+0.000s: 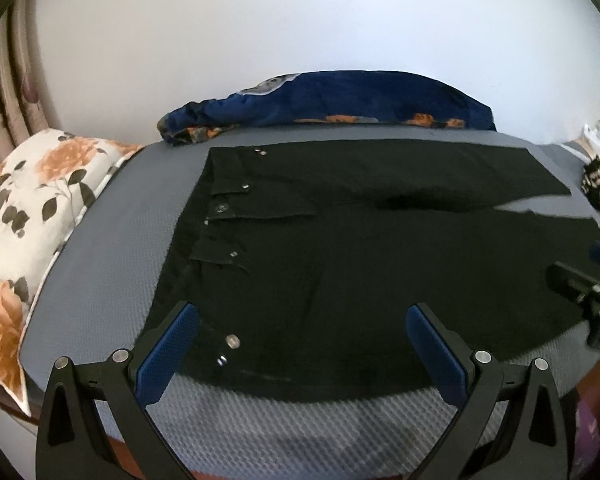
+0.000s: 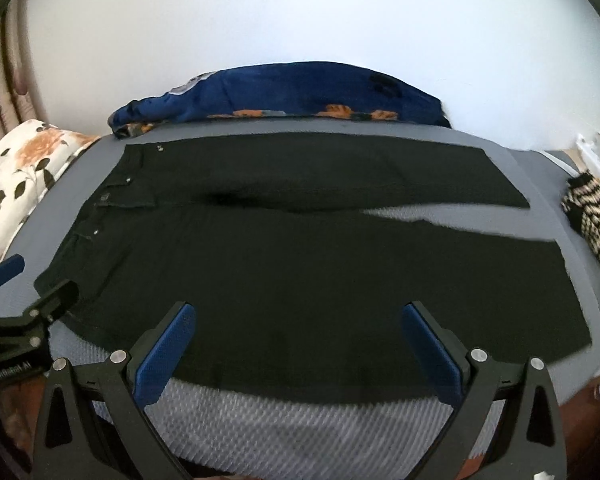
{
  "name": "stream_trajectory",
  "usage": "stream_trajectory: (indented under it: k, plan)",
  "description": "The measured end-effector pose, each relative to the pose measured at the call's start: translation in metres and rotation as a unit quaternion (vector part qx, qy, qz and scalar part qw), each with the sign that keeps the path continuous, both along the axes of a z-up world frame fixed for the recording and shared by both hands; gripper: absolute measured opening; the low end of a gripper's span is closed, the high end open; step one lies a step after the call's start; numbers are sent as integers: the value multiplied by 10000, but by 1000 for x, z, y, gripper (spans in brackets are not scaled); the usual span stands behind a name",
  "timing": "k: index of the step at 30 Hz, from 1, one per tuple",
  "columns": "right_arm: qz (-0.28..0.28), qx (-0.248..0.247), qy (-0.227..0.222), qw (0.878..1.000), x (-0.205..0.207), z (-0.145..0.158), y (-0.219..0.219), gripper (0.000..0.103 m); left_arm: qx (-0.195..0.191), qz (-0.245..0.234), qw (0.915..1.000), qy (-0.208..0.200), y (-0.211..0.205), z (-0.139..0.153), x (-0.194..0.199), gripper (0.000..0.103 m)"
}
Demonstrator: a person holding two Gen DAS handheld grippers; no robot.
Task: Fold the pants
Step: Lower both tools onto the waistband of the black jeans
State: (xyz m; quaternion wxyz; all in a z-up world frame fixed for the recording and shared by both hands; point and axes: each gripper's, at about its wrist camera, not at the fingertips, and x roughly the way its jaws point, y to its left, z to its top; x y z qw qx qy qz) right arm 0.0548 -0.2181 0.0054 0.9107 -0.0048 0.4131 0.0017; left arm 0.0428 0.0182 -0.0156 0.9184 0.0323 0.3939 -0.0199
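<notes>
Pants (image 1: pixel 340 240) are laid flat across the mattress (image 1: pixel 100 240), filling mid-frame, waistband at left, legs running right. No fold is made yet; judged the opening step. Left gripper (image 1: pixel 300 344) and right gripper (image 2: pixel 298 340) are held wide, empty, over the near edge. Next, the near leg probably must be pinched at waist and hem together.

Black pants (image 1: pixel 380 240), grey bed (image 1: pixel 112 236), orange-floral white pillow (image 1: pixel 32 200), blue-padded tongs (image 1: pixel 300 344)
</notes>
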Motion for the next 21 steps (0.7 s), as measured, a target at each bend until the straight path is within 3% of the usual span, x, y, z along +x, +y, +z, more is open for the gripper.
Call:
stream_trajectory:
  k: [6,13,21]
  plan:
    - [554,330,188,9977,48,19,-20,102,-262,-132,9994,163,29,10,42,103]
    - [1028,427,414,9929,102,20,-55,102,-542,-443,9958,593,63,16,115,103]
    - [1011,248,554,9930,153,18,-101,102,-499,-701,9929,821,98,0,203,102]
